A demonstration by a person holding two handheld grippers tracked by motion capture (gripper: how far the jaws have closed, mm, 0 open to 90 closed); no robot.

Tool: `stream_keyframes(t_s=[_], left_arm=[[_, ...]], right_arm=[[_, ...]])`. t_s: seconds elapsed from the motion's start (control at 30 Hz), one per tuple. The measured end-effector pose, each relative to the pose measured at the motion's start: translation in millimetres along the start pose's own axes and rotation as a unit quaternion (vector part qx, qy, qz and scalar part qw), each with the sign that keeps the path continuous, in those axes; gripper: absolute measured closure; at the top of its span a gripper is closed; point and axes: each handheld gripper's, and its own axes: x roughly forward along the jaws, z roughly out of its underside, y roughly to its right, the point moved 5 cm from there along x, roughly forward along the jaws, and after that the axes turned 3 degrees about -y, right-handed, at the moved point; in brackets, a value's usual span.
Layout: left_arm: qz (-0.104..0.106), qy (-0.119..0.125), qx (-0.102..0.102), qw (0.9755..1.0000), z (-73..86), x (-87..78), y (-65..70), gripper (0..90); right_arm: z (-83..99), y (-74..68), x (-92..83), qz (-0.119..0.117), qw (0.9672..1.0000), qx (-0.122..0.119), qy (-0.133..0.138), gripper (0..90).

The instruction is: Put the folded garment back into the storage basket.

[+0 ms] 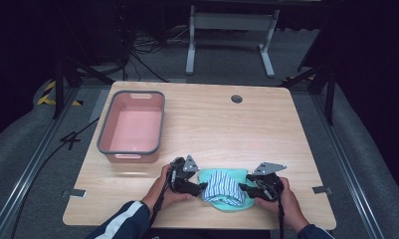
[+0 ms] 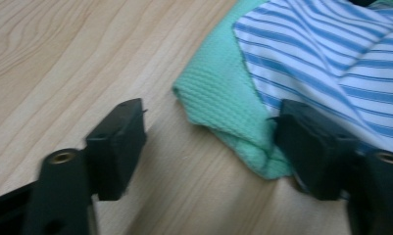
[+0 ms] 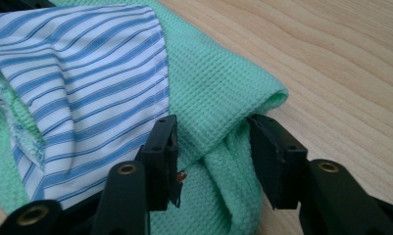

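Note:
A mint-green waffle cloth [image 1: 228, 203] lies near the table's front edge with a blue-and-white striped cloth [image 1: 221, 185] folded on top of it. My left gripper [image 1: 203, 187] is at the pile's left side. In the left gripper view its jaws [image 2: 211, 111] stand open: one jaw is on bare wood and the other sits at the green cloth's corner [image 2: 218, 98], beside the striped cloth [image 2: 331, 54]. My right gripper [image 1: 242, 188] is at the pile's right side. In the right gripper view [image 3: 212, 126] it is shut on a rolled fold of the green cloth [image 3: 218, 93], just beside the striped cloth's hem [image 3: 86, 83].
A pink bin [image 1: 103, 130] with a grey rim stands empty at the table's left. A round cable hole [image 1: 236, 98] sits near the far edge. Bare wood [image 1: 227, 129] lies between the bin, the hole and the cloths. Metal rails run along both sides of the table.

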Motion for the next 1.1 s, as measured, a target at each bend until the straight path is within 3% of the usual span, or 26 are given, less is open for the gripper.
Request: stream_keyframes(t_s=[0.2,0.27,0.37,0.43,0.73,1.1], left_arm=[[0.031,0.003,0.008,0.9995,-2.6,0.0,4.5,56.6],[0.047,0.008,0.001,0.9989,-4.0,1.2,6.3,64.4],[0.065,0.008,0.008,0.9978,-5.0,2.8,7.3,74.8],[0.07,0.011,0.003,0.9975,-5.7,3.7,8.0,77.2],[0.055,-0.002,0.027,0.9981,-13.7,1.0,10.4,81.6],[0.055,0.005,0.026,0.9981,-26.4,-9.1,7.5,82.1]], right_arm=[[1.2,-3.0,-1.5,-0.01,0.9999,0.005,0.003,72.4],[1.4,-4.0,-1.6,-0.015,0.9999,0.008,0.004,75.0],[1.5,-4.4,-1.6,-0.02,0.9998,0.008,0.006,77.9],[1.8,-4.5,-1.6,-0.021,0.9997,0.01,0.008,79.9],[0.9,-0.7,-5.6,-0.015,0.9997,0.014,0.012,82.4],[-12.0,6.6,-20.8,-0.01,0.9992,0.02,0.035,82.5]])
